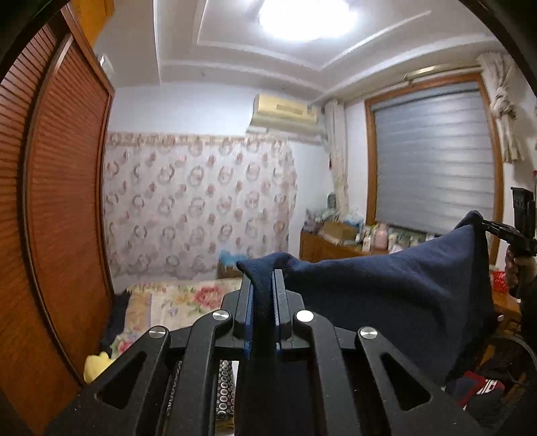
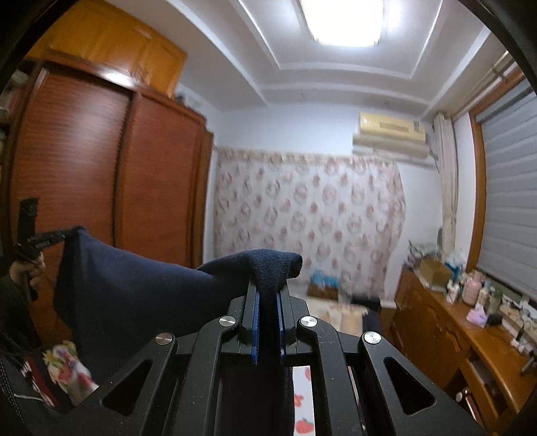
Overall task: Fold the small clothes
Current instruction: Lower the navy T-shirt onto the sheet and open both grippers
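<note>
The navy garment (image 1: 386, 288) hangs in the air, stretched between the two tools, well above the bed (image 1: 174, 298) with its floral cover. Its cloth is a soft, fleecy dark blue, and the top edge sags a little between the two held corners.

The left hand-held gripper (image 1: 263, 285) is clamped on one corner of the garment: the cloth passes between its blue-padded fingers (image 1: 247, 302) and bunches over their tips. The right hand-held gripper (image 2: 267, 291) is clamped on the opposite corner in the same way, with a fold of cloth draped over its fingertips. In the left wrist view the right tool shows at the right edge, its jaws pinching the garment's raised corner, with the person's hand (image 1: 515, 271) on the grip below. In the right wrist view the left tool shows at the left edge, gripping the other corner, with a hand (image 2: 25, 271) around its handle.

Beyond the garment stands a wall hung with a flowered curtain (image 1: 198, 204), with an air conditioner (image 1: 285, 110) above it. A louvred wooden wardrobe (image 2: 100, 174) fills the left side. A wooden surface (image 2: 470, 325) under the window blind (image 1: 433, 161) carries bottles and small boxes. A ceiling light (image 2: 342, 20) glares overhead.
</note>
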